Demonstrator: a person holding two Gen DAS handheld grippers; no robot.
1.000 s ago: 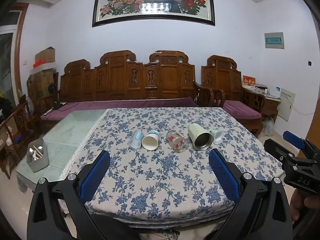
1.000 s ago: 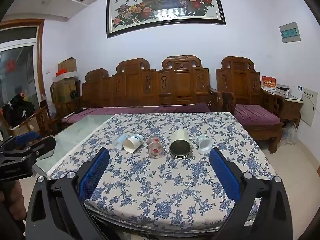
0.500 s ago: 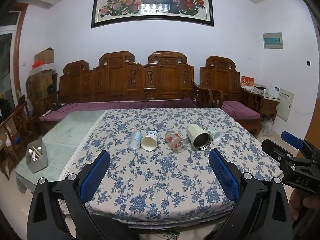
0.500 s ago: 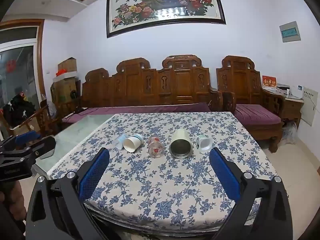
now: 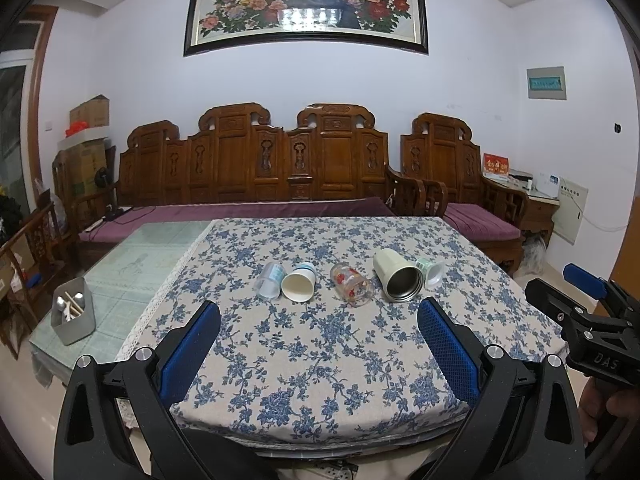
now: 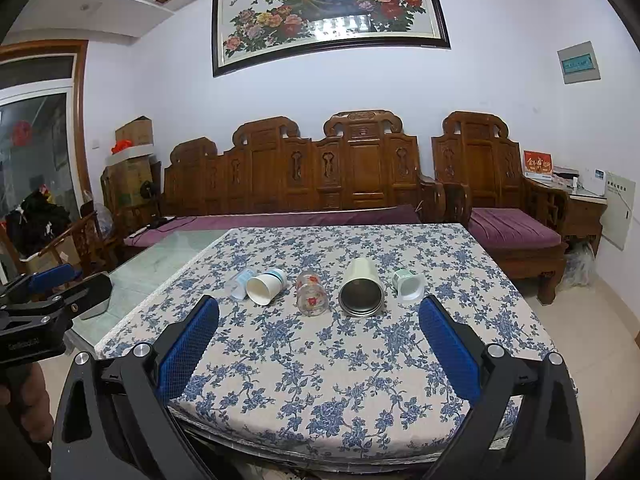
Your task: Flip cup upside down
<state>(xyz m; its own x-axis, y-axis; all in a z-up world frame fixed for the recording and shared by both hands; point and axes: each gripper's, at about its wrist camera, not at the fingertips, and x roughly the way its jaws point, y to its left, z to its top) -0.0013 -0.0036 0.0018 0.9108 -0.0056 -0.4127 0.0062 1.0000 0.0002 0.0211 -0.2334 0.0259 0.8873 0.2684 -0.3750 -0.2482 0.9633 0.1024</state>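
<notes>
Several cups lie on their sides in a row on the floral tablecloth (image 5: pixel 304 344): a clear plastic cup (image 5: pixel 269 279), a white paper cup (image 5: pixel 299 282), a glass with red flowers (image 5: pixel 350 283), a cream steel-lined tumbler (image 5: pixel 396 275) and a small pale green cup (image 5: pixel 430 270). The same row shows in the right wrist view, with the tumbler (image 6: pixel 362 287) in the middle and the paper cup (image 6: pixel 265 285) to its left. My left gripper (image 5: pixel 318 344) is open and empty, short of the row. My right gripper (image 6: pixel 318 344) is open and empty, also short of the row.
The table's near edge (image 6: pixel 320 446) lies just below both grippers. A grey holder with utensils (image 5: pixel 73 315) stands on the bare glass part of the table at the left. A carved wooden sofa (image 5: pixel 280 168) stands behind the table.
Both views have shifted only slightly. The cups have not moved and both grippers stay open.
</notes>
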